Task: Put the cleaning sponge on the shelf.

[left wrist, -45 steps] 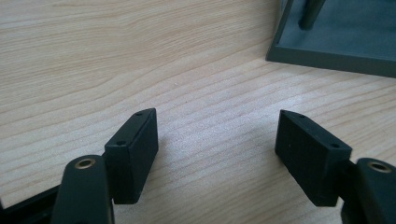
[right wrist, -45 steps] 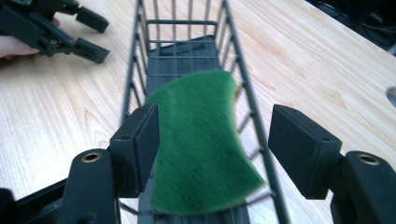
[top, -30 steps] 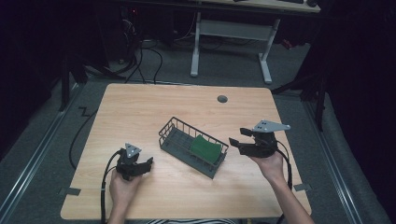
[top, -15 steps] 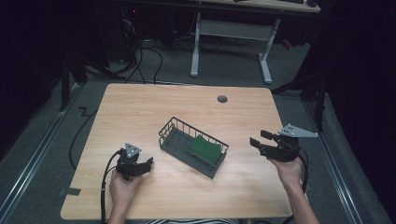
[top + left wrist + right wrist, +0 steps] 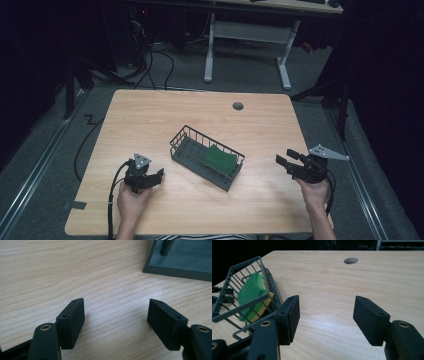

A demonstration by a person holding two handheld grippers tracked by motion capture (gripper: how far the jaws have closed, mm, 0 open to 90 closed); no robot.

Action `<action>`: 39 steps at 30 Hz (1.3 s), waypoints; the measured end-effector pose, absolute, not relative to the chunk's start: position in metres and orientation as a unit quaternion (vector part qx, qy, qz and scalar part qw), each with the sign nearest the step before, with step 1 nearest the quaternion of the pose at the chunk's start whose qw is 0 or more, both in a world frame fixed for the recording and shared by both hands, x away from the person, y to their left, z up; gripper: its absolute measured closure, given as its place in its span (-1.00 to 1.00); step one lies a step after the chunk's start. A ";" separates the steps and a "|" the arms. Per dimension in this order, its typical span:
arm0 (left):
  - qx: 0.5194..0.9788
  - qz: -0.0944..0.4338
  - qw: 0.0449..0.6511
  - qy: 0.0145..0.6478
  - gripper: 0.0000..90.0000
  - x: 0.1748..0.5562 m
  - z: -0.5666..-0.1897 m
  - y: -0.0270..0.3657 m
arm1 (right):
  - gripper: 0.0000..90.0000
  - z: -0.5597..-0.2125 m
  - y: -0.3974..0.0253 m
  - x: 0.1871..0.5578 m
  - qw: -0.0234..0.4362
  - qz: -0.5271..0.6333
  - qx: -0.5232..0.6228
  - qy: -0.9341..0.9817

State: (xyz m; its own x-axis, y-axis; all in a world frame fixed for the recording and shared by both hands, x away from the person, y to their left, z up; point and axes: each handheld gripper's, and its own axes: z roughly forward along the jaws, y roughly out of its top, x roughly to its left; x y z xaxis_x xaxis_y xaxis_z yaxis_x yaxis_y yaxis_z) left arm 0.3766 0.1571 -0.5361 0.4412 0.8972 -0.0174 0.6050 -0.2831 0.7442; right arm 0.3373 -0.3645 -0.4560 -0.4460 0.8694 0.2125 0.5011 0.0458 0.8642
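A dark wire basket (image 5: 206,156) sits in the middle of the wooden table (image 5: 150,120), with a green and yellow sponge (image 5: 220,158) lying inside its right end. In the right gripper view the basket (image 5: 242,272) and sponge (image 5: 252,293) are at the left. My right gripper (image 5: 283,163) hovers to the basket's right near the table's edge, open and empty (image 5: 327,315). My left gripper (image 5: 156,176) rests low at the front left, open with bare wood between its jaws (image 5: 116,320). The basket's base (image 5: 180,267) is at the upper right of the left gripper view.
A round cable hole (image 5: 238,106) marks the table's far side. Beyond the table stand a white desk frame (image 5: 245,45) and cables on the grey floor. A black cable (image 5: 112,200) trails from the left gripper off the front edge.
My right gripper has drawn away from the basket, moving right and toward the table's near right edge. The left gripper has stayed put.
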 end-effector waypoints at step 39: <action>0.773 0.209 0.350 0.487 -0.31 0.376 -0.536 0.157 | -0.28 -0.529 -0.360 0.347 0.233 0.328 0.537 0.741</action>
